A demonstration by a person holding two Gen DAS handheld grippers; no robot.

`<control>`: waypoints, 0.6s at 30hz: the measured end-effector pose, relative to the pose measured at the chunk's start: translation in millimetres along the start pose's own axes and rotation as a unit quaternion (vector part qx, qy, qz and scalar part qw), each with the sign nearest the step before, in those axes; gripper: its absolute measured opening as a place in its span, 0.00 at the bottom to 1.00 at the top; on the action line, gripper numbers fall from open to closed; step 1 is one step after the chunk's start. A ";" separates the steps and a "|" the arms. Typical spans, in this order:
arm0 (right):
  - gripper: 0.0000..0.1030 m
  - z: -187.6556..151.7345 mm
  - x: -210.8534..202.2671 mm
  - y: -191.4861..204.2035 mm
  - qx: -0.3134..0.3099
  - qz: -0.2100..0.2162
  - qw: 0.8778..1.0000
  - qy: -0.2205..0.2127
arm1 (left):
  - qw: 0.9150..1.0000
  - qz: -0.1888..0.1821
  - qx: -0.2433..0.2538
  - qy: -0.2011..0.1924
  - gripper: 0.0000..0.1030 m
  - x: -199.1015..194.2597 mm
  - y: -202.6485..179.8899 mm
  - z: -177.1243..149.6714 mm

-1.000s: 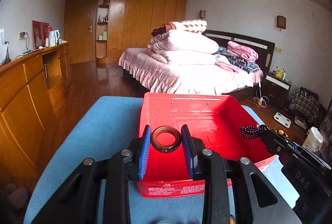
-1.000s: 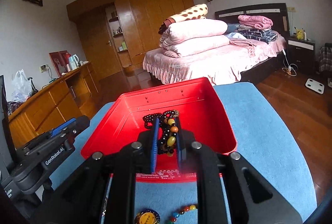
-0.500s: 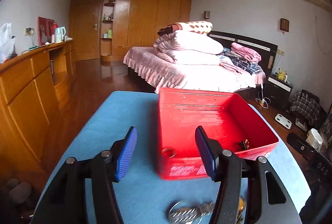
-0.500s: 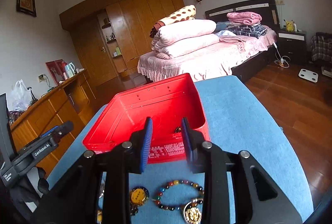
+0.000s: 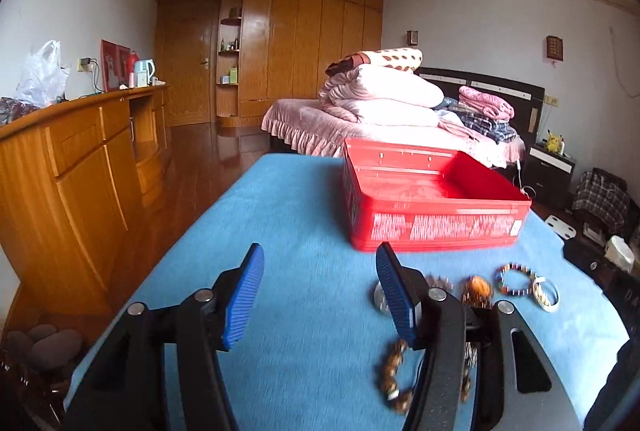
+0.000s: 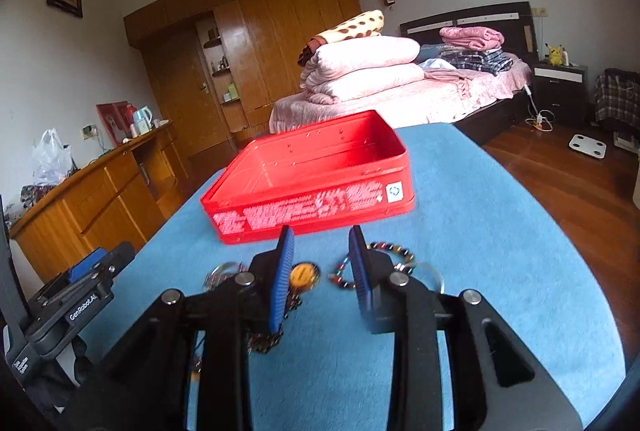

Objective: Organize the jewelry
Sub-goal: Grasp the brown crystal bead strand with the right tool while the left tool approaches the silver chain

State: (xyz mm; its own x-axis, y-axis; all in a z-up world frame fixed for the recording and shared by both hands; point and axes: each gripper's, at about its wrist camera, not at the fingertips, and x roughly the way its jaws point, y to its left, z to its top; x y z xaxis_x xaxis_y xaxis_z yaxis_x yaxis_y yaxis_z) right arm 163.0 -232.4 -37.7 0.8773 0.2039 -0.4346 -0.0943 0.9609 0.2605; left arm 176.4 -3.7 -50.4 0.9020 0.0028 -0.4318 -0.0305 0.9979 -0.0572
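So both claws are empty right now and hanging over the blue desk (image 5: 280, 215), short of the red box (image 5: 432, 207). Left claw (image 5: 320, 295) is spread wide with only bare desk between its pads. Right claw (image 6: 320, 267) is parted too, narrower, nothing pinched in it. From these low angles I can't see what's inside the box.

Loose jewelry sits on the desk in front of the box: a colored bead bracelet (image 6: 352, 271) just past the right claw's tips, a gold medallion (image 6: 305, 274) between its fingers in the view, a brown bead bracelet (image 5: 394, 371) under the left claw's right finger, plus a white bangle (image 5: 546, 293) further right.

Looks like the pick-the-next-piece step. I'd say the right claw needs to drop onto the bead bracelet and pinch one side of the loop, then carry it over the box rim. Beads roll, so a sloppy pinch could slip
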 end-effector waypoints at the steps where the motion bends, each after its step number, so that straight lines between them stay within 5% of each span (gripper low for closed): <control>1: 0.28 -6.9 0.7 6.0 -0.007 0.007 1.000 0.008 | 1.000 0.002 -0.001 0.002 0.56 -1.6 1.1 -2.6; 7: 0.28 -42.5 3.9 44.1 -0.042 0.046 0.997 0.055 | 1.000 0.022 0.001 -0.002 0.56 -13.3 12.5 -21.7; 18: 0.28 -51.6 19.9 45.0 -0.021 0.010 0.997 0.073 | 1.000 0.015 -0.010 0.001 0.56 -22.1 24.7 -32.6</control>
State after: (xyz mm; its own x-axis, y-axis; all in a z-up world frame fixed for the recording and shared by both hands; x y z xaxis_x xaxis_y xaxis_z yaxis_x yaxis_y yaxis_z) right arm 151.8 -175.4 -79.1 0.7979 0.2449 -0.5508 -0.1336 0.9629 0.2346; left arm 141.7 18.8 -71.7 0.8996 0.0331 -0.4356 -0.0665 0.9959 -0.0616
